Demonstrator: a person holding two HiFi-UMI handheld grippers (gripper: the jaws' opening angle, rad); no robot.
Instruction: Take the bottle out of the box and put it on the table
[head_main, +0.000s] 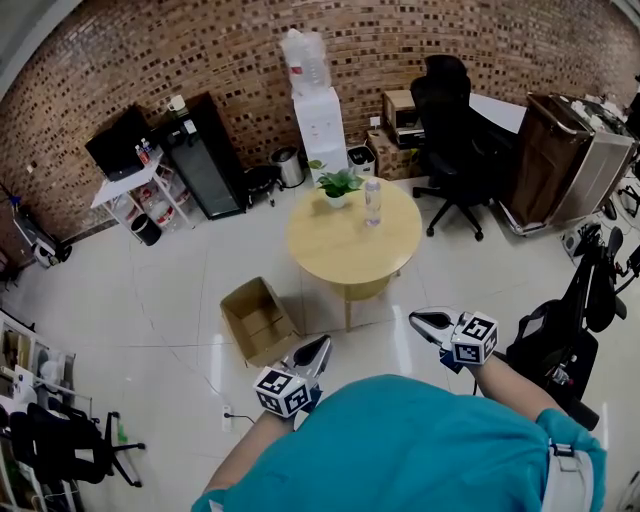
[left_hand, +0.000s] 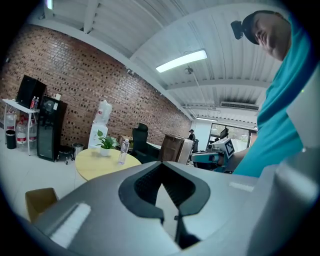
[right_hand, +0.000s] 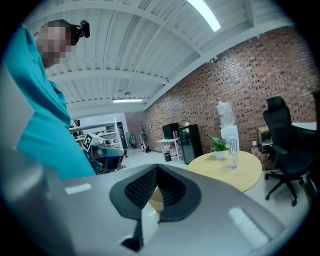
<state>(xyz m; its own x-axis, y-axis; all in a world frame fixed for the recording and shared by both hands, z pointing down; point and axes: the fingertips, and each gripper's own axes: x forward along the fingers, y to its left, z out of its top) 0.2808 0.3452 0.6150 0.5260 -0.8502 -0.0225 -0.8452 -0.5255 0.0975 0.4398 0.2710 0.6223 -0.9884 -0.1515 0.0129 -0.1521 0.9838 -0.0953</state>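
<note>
**Bottle on the table, both tools empty**

The bottle (head_main: 373, 201) stands upright on the round table (head_main: 340, 258), just beside the potted plant (head_main: 338, 184). The cardboard box (head_main: 258, 320) sits open on the floor near the table. You hold your left gripper (head_main: 322, 346) and right gripper (head_main: 416, 320) close to your body, jaws pressed together on nothing.

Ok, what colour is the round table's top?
The round table is pale yellow, clearest in the head view.
</note>
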